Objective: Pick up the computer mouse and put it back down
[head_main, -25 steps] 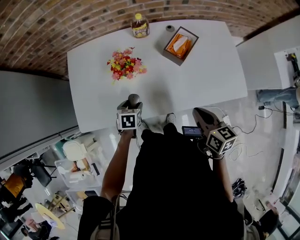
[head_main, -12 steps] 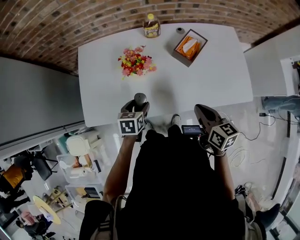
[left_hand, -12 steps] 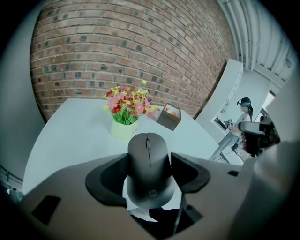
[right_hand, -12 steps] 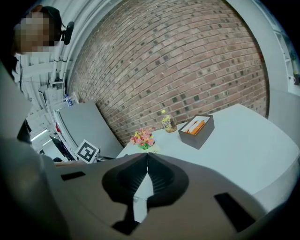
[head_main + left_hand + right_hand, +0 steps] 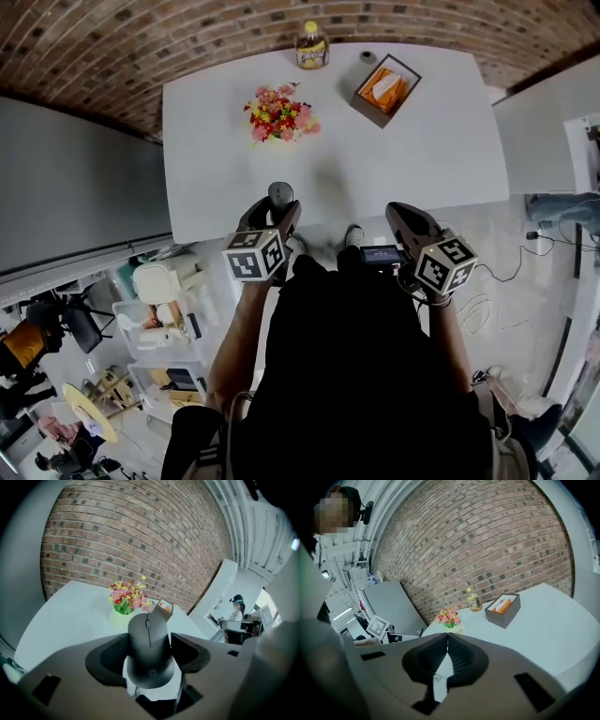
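A dark grey computer mouse (image 5: 278, 194) (image 5: 148, 648) hangs above the near edge of the white table (image 5: 422, 141), nose pointing toward the brick wall. My left gripper (image 5: 271, 213) is shut on it, one dark pad pressed against each flank. In the left gripper view the mouse fills the gap between the jaws. My right gripper (image 5: 399, 213) (image 5: 447, 641) hovers just off the table's near edge, to the right. Its pads meet with nothing between them.
A bunch of flowers (image 5: 279, 114) (image 5: 127, 597) stands mid-table beyond the mouse. A yellow-capped bottle (image 5: 311, 45) (image 5: 474, 601) and a dark box with orange contents (image 5: 386, 89) (image 5: 502, 607) sit at the far edge by the brick wall. A second white surface adjoins on the right.
My left gripper has risen with the mouse held in it and rolled a little. The right gripper has shifted only slightly.
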The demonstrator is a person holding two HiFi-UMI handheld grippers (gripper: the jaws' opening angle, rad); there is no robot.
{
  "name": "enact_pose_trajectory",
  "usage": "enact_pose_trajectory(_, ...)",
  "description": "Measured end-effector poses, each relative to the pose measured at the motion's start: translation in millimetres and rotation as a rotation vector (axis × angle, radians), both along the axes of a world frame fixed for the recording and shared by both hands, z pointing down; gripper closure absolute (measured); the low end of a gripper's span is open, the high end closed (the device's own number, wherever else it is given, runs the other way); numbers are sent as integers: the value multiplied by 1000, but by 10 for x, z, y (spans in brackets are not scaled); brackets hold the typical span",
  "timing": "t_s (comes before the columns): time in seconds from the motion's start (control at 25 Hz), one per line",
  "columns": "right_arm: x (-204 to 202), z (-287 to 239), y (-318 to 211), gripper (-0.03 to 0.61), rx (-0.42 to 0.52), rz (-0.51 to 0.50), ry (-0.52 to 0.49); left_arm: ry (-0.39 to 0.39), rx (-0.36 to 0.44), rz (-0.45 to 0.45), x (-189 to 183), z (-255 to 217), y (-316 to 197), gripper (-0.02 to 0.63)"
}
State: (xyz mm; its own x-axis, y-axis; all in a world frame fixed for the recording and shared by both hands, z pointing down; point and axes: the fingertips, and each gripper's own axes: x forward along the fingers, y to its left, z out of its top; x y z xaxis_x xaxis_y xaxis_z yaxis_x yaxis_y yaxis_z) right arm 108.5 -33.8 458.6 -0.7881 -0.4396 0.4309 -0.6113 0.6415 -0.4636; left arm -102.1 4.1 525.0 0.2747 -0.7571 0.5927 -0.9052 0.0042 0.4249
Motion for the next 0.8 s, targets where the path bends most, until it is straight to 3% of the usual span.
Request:
enact_pose_trajectory(0.32, -25, -37, 28, 561, 11, -12, -1, 129, 127, -36, 84, -365, 48, 311)
enact_pose_trajectory(0.8, -122, -56, 53, 561, 19, -38, -12, 213, 211, -63, 86, -666, 114, 311)
